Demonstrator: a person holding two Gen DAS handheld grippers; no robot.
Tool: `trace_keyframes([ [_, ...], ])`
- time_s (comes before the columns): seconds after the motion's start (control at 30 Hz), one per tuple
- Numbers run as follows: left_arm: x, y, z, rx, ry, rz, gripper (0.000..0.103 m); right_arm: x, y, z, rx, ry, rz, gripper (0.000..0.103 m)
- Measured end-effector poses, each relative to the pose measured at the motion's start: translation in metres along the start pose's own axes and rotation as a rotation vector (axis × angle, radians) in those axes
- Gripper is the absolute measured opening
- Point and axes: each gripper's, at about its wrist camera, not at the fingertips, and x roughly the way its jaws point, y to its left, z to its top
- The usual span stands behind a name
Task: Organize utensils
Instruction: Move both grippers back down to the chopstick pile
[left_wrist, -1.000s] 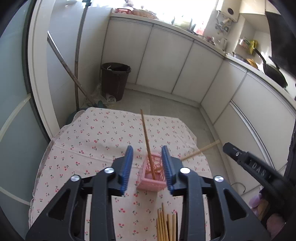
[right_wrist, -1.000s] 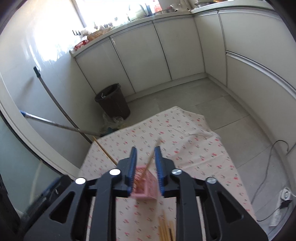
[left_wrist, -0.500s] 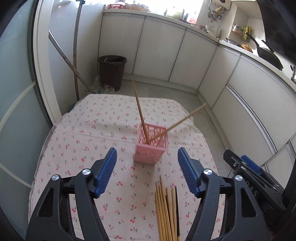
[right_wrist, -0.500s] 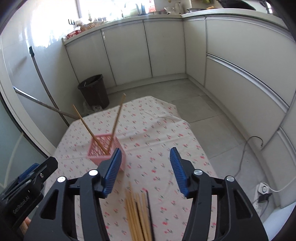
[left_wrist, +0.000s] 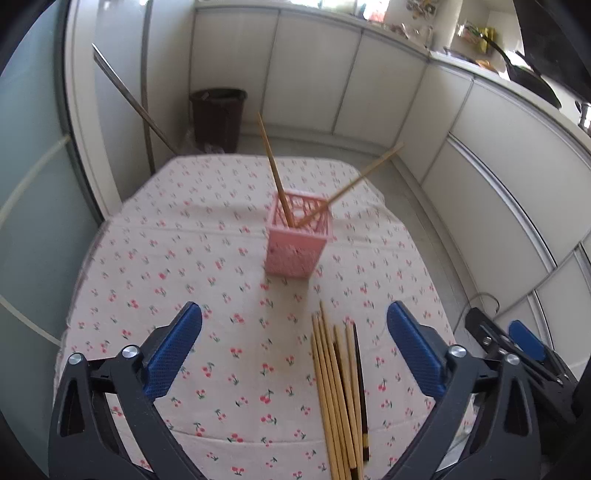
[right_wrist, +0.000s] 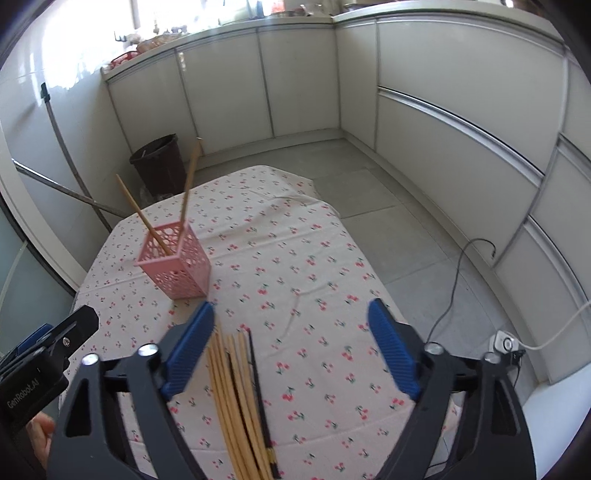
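Note:
A pink perforated holder (left_wrist: 297, 240) stands upright on the cherry-print tablecloth (left_wrist: 184, 266); it also shows in the right wrist view (right_wrist: 175, 264). Two wooden chopsticks (left_wrist: 275, 173) lean out of it in different directions. A bundle of several loose chopsticks (left_wrist: 340, 387) lies flat near the table's front edge, also in the right wrist view (right_wrist: 240, 402). My left gripper (left_wrist: 293, 347) is open and empty, back from the holder. My right gripper (right_wrist: 291, 347) is open and empty, its left finger beside the bundle's tips.
A dark waste bin (left_wrist: 218, 118) stands on the floor beyond the table. Mop handles (left_wrist: 129, 99) lean against the left wall. White cabinets (right_wrist: 461, 129) run along the back and right. A cable and socket (right_wrist: 506, 343) lie on the floor at right.
Both grippers have opened and drawn back from the holder towards the table's front. The two chopsticks now stand free in the holder, and the bundle is nearer in view.

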Motion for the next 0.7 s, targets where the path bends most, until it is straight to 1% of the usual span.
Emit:
trace_keyframes([
  [0.07, 0.014, 0.001, -0.004, 0.010, 0.078, -0.017, 0.096, 0.000, -0.009, -0.005, 0.024, 0.016, 0.012, 0.095],
  [0.13, 0.034, 0.005, -0.010, -0.018, 0.171, -0.027, 0.096, 0.002, -0.022, -0.010, 0.070, 0.057, 0.035, 0.095],
  [0.17, 0.043, 0.008, -0.012, -0.041, 0.203, -0.020, 0.096, 0.006, -0.030, -0.013, 0.102, 0.092, 0.054, 0.095],
  [0.23, 0.056, 0.012, -0.015, -0.070, 0.248, -0.014, 0.096, 0.012, -0.038, -0.017, 0.141, 0.145, 0.066, 0.095],
  [0.27, 0.066, 0.013, -0.018, -0.084, 0.282, -0.008, 0.096, 0.016, -0.043, -0.018, 0.165, 0.182, 0.072, 0.095],
  [0.33, 0.083, 0.013, -0.023, -0.094, 0.338, 0.014, 0.096, 0.021, -0.047, -0.020, 0.192, 0.218, 0.087, 0.095],
  [0.37, 0.094, 0.013, -0.027, -0.095, 0.375, 0.038, 0.096, 0.024, -0.050, -0.021, 0.207, 0.238, 0.097, 0.095],
  [0.47, 0.119, 0.013, -0.037, -0.096, 0.431, 0.103, 0.096, 0.031, -0.053, -0.025, 0.225, 0.290, 0.115, 0.095],
  [0.57, 0.137, 0.014, -0.044, -0.115, 0.456, 0.151, 0.096, 0.037, -0.057, -0.027, 0.259, 0.343, 0.162, 0.095],
  [0.7, 0.150, 0.016, -0.048, -0.148, 0.468, 0.172, 0.095, 0.042, -0.062, -0.030, 0.300, 0.391, 0.212, 0.095],
])
